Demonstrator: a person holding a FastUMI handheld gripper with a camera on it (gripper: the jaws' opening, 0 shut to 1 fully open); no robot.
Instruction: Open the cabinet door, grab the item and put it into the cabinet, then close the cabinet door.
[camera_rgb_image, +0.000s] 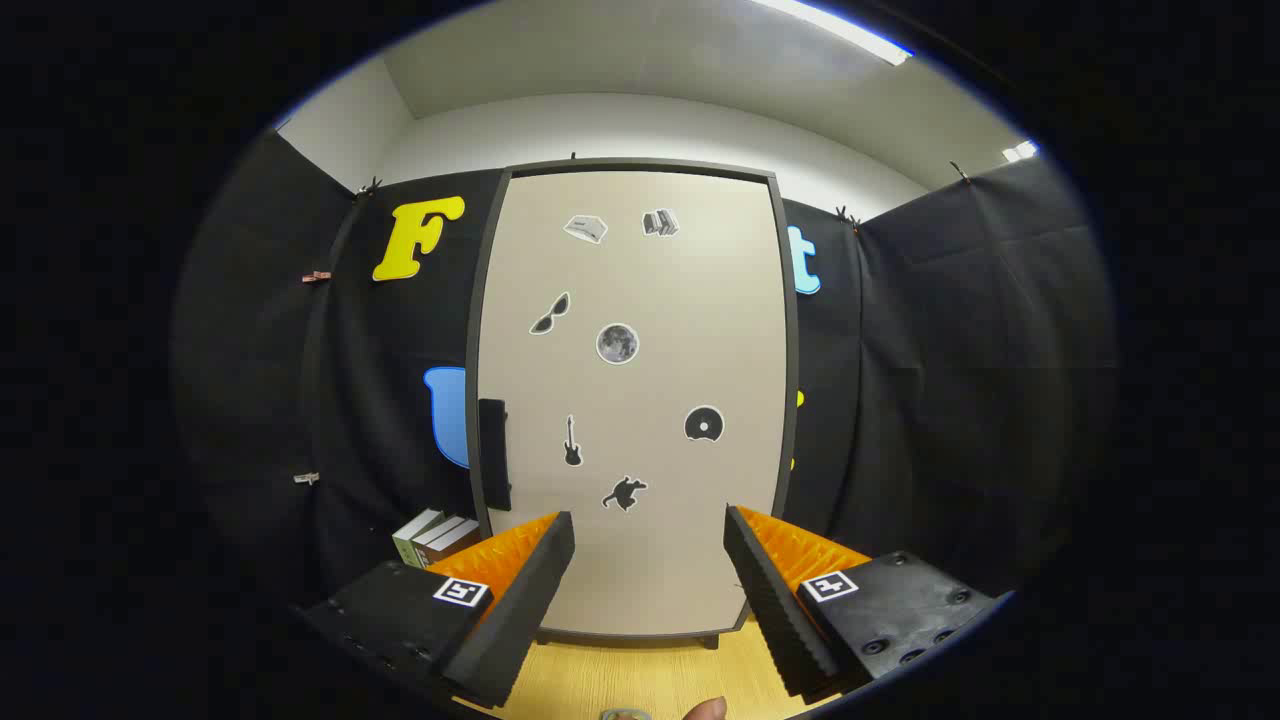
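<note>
Fingers (648, 560) stand wide apart with nothing between them as we face the closed cabinet door (640, 400), well beyond them. Its dark handle (494, 452) sits at the door's left edge, and the books (436, 536) we judge to be the item lie left of the cabinet on the wooden surface (640, 680). We risk slipping off that slim handle if we approach off-centre.

One cabinet (640, 560) stands closed on the bench (640, 680), its single door bearing seven stickers (617, 343) and one dark handle (493, 452). Three books (436, 537) lie beside it. One tool (650, 530) faces it, two fingers spread apart.
</note>
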